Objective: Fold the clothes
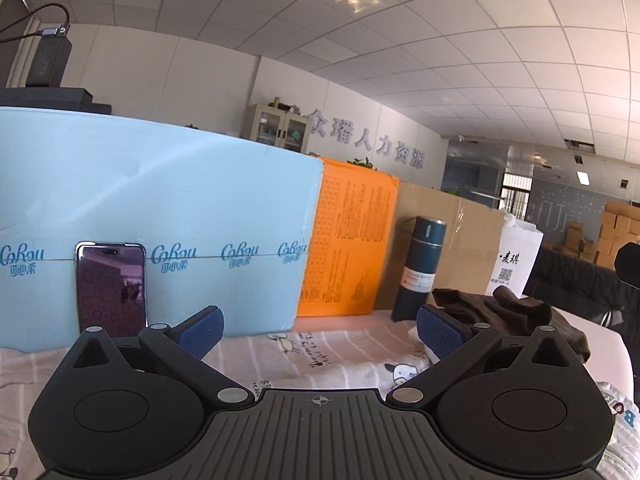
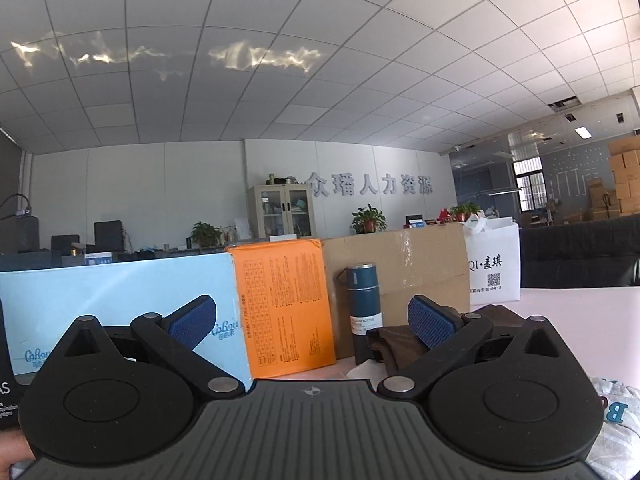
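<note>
My left gripper [image 1: 318, 332] is open and empty, held level above a pink striped cloth with cartoon prints [image 1: 340, 356] spread on the table. A dark brown garment [image 1: 504, 312] lies crumpled beyond its right finger. My right gripper [image 2: 312, 326] is open and empty too, raised above the table. The brown garment also shows in the right wrist view [image 2: 394, 340], behind the right finger. A light striped garment with blue letters lies at the lower right edge in both views [image 1: 624, 420] [image 2: 616, 412].
A light blue box [image 1: 160, 208], an orange box [image 1: 348, 240] and a cardboard box [image 1: 452, 220] stand in a row at the back. A phone [image 1: 111, 286] leans on the blue box. A dark teal bottle [image 1: 420, 268] and a white bag [image 1: 516, 260] stand beside them.
</note>
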